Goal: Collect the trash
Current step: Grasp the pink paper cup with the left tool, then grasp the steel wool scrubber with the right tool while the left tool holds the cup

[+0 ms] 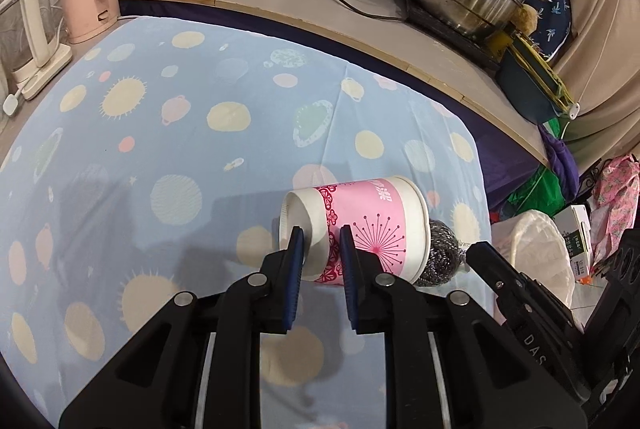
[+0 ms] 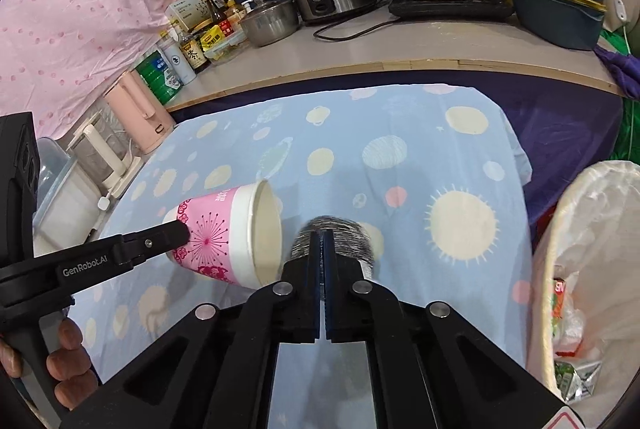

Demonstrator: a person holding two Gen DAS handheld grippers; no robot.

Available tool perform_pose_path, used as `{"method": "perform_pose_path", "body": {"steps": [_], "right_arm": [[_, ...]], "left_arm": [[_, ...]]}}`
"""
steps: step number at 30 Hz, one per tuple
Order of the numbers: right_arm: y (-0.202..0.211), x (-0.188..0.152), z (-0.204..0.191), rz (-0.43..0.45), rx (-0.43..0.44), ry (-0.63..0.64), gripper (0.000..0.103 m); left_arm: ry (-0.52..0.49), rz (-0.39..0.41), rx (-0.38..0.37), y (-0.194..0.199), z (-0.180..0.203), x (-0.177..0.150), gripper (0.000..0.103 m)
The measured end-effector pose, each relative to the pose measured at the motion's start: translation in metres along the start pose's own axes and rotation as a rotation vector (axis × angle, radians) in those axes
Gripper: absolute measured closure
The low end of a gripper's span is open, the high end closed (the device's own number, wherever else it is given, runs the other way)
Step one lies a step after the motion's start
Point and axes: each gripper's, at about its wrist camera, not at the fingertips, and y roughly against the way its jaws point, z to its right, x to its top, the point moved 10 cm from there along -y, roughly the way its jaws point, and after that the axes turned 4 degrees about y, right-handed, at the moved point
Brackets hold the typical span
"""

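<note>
the left gripper [image 1: 320,243] pinches the base wall of a pink-and-white paper cup [image 1: 360,225] lying sideways. the right gripper [image 2: 322,249], jaws nearly together, clamps a springy steel-wire scourer [image 2: 336,229]. carry both level toward the white-lined bin [image 2: 580,221] at three o'clock; thin paper crushes easily.

The scourer [image 1: 440,257] is mostly hidden behind the cup [image 1: 360,225]. The bin [image 2: 592,269] runs off the right edge, its trash partly cut off.

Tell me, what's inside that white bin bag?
The white bin bag holds crumpled cartons and a clear plastic wrapper; anything deeper down is hidden by the bag's near wall.
</note>
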Motion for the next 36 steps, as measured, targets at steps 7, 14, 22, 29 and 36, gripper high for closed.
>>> {"method": "perform_pose_path", "body": {"steps": [7,14,22,29,36], "right_arm": [[0.017,-0.017,0.008,-0.020,-0.005,-0.022,0.101],[0.045,-0.023,0.006,0.021,-0.019,0.004,0.101],[0.074,-0.023,0.012,0.055,-0.025,-0.005,0.101],[0.059,-0.037,0.030,0.031,-0.079,-0.030,0.041],[0.025,-0.061,0.041,-0.063,-0.117,-0.023,0.040]], "left_arm": [[-0.032,0.014,0.023,0.021,0.006,-0.018,0.085],[-0.052,0.009,0.030,0.034,0.011,-0.036,0.085],[-0.075,0.001,0.029,0.042,0.020,-0.052,0.085],[-0.081,-0.012,0.036,0.041,0.021,-0.062,0.085],[-0.091,-0.023,0.042,0.039,0.021,-0.069,0.085]]}}
